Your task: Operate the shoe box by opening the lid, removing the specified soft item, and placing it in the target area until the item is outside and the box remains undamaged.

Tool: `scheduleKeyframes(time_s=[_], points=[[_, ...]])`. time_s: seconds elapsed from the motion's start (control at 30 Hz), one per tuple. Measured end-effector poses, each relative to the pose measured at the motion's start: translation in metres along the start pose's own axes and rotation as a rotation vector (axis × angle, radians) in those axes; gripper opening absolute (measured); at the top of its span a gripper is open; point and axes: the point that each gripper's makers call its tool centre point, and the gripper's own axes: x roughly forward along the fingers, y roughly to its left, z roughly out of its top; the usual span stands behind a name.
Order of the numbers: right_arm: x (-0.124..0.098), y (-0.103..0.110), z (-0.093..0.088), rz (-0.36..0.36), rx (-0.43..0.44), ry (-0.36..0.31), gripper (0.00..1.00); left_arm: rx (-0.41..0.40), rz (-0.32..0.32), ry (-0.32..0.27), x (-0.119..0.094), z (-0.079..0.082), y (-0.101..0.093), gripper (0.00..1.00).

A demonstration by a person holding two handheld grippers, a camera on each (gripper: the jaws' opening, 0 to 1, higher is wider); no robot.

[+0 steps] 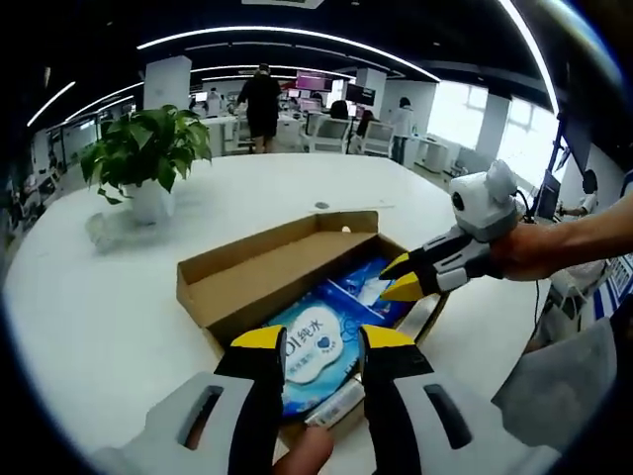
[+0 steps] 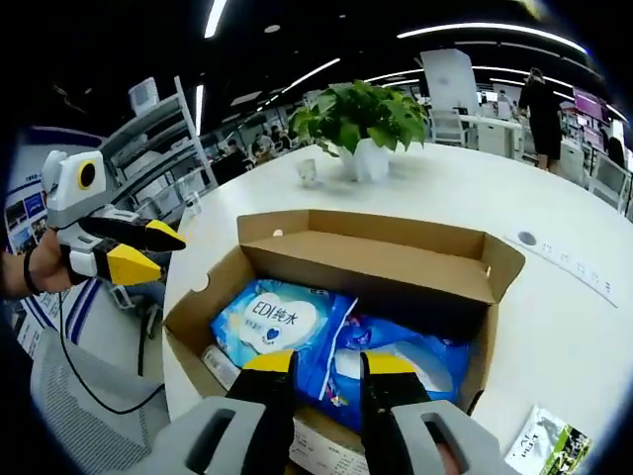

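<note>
We see a large white round table [image 1: 247,213] carrying everything here, with an open-plan office behind it where a person [image 1: 262,104] in dark clothes stands among desks. On the table sits the cardboard shoe box [image 2: 366,259], its lid [image 1: 272,265] already swung up and standing open along the far side. Inside the box lie soft blue wipe packs: the nearest blue pack [image 2: 277,332] with a white label sits in the left part of the box in the right gripper view, and a second blue pack [image 2: 415,358] lies just beside it, touching it. Our left gripper [image 1: 321,341] hangs over the box's near edge above the labelled pack, jaws parted and holding nothing. Our right gripper [image 2: 326,364] hovers likewise over the near wall of the box, jaws apart with the packs showing between them, nothing clasped. A potted green plant [image 1: 148,153] in a white pot stands well apart from the box, toward the table's far side. A small printed sachet [image 2: 544,443] lies on the table near the box's corner.
</note>
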Motion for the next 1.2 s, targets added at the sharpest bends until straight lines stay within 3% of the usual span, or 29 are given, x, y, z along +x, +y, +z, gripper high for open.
scheduleKeyframes(time_s=[0.6, 1.2], points=[[0.025, 0.019, -0.013, 0.042, -0.011, 0.071, 0.2, -0.037, 0.032, -0.004, -0.01, -0.011, 0.015, 0.28], [0.04, 0.022, -0.015, 0.048, 0.019, 0.106, 0.16, -0.107, 0.03, -0.019, -0.015, -0.013, 0.025, 0.26]])
